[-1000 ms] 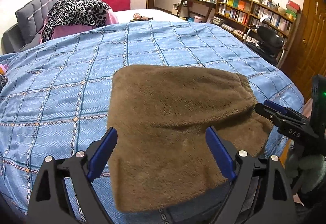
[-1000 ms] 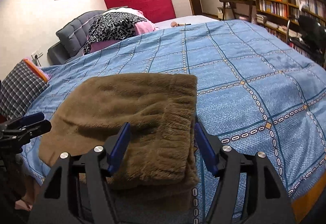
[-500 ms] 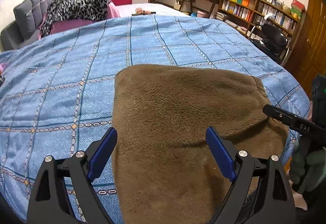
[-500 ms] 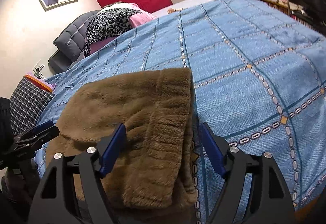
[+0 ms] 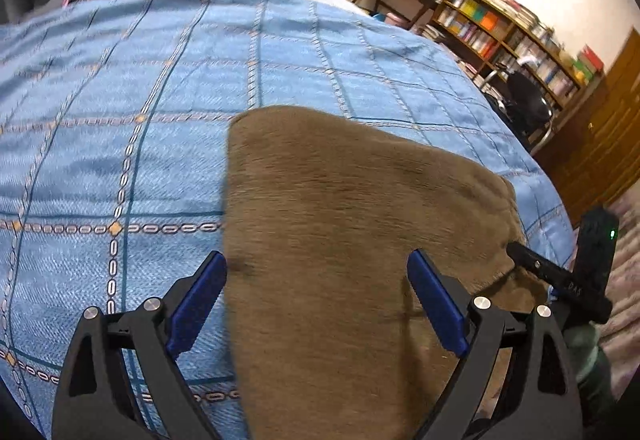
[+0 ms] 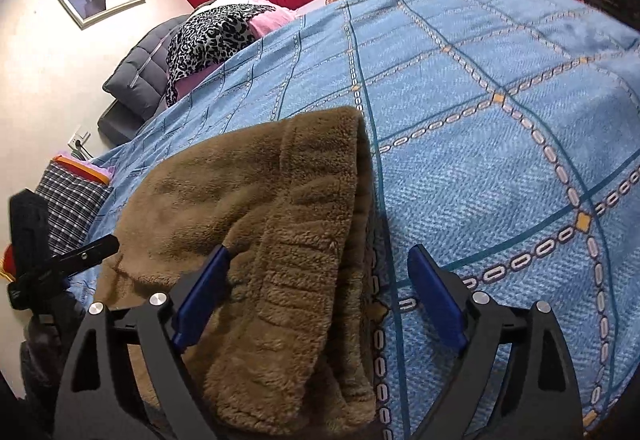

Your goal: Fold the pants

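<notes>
The brown fleece pants (image 5: 352, 240) are lying folded on the blue checked bedspread (image 5: 120, 100), in the lower middle of the left wrist view, and their near edge is hanging over the side of the bed toward the bottom of the frame. In the right wrist view the pants (image 6: 280, 240) are filling the lower left and centre, with the ribbed waistband part running down the middle of the picture.

The left gripper (image 5: 316, 304) is standing at the bottom of its view with the blue pads spread wide; the pants are lying between and beyond the fingers, and nothing is being pinched. The right gripper (image 6: 318, 300) is also spread wide at the bottom of its view. Its left pad is sitting against the fleece, and its right pad is standing over the bedspread just beside the edge of the pants.

At the lower right of the left wrist view, the dark finger of the right gripper (image 5: 560, 280) is touching the right corner of the pants. At the left edge of the right wrist view, one finger of the left gripper (image 6: 80, 252) is showing beside the pants.

A leopard-print cloth (image 6: 208, 36) is lying in the upper left, and a bookshelf (image 5: 512, 36) is standing in the upper right.
</notes>
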`<state>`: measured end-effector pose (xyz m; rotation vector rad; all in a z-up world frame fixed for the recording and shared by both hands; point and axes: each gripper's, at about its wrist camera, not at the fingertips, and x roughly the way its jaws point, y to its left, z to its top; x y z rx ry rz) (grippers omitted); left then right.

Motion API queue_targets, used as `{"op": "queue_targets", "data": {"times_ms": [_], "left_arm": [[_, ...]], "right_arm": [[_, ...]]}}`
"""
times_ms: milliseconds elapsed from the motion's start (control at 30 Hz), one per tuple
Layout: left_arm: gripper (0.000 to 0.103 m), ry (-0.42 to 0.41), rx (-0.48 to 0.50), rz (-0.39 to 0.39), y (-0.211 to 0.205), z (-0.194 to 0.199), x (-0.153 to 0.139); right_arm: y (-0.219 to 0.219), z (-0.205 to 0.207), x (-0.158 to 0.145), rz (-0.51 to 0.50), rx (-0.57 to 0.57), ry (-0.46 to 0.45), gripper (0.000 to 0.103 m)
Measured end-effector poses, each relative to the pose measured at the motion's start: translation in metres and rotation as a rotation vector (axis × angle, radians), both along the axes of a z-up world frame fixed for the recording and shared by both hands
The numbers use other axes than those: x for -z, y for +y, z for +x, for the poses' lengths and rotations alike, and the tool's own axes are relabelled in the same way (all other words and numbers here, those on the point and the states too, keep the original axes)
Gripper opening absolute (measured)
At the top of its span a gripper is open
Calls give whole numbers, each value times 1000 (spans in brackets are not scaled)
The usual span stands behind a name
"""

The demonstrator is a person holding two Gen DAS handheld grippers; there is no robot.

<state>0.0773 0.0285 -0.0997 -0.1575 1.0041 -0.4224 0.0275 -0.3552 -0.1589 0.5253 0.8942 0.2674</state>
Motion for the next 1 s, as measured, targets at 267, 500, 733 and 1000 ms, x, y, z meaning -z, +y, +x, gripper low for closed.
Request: {"op": "queue_targets", "data": {"times_ms": [267, 500, 733, 1000], "left_arm": [[91, 177, 21, -206, 21, 27, 29], [91, 264, 71, -314, 24, 35, 43], [70, 260, 102, -323, 22, 29, 39], [56, 185, 115, -271, 13, 20, 16]], "right_arm": [[-7, 11, 12, 122, -40, 61, 92], [-2, 21, 14, 146, -96, 85, 93], [11, 27, 13, 163, -157, 88, 73], [12, 19, -6, 120, -170, 34, 49]]}}
